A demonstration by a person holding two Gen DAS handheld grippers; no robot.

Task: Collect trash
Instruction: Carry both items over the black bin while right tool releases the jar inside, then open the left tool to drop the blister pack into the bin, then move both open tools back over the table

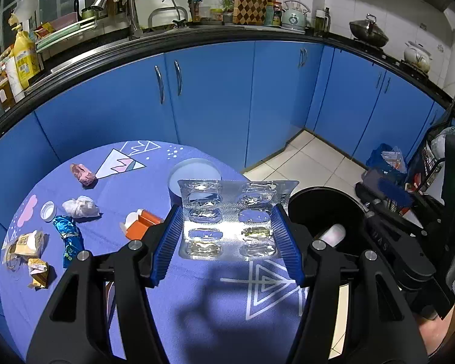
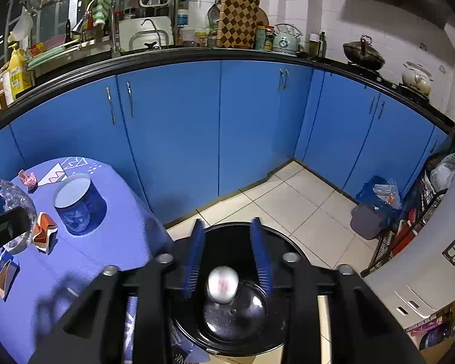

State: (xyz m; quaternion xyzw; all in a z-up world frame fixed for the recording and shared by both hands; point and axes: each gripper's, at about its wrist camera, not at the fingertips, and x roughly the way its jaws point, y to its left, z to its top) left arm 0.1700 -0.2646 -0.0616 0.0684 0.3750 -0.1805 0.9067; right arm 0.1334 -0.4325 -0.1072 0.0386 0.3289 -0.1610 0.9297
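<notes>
The black bin stands on the tiled floor just beside the edge of the blue-clothed table, and both grippers sit near it. The right gripper hangs directly over the bin's mouth with its jaws spread wide and pressing on nothing; a small white bottle, blurred, is between and below them, apparently dropping into the bin. The left gripper is clenched on an empty blister pack, gripped across its short width so its long axis runs away from the camera, and the bin lies just to its right. That sideways gap is what the next drop depends on. More trash waits on the table: a white tissue wad, a blue foil wrapper, an orange carton. The bin's depth and contents are hard to make out.
</notes>
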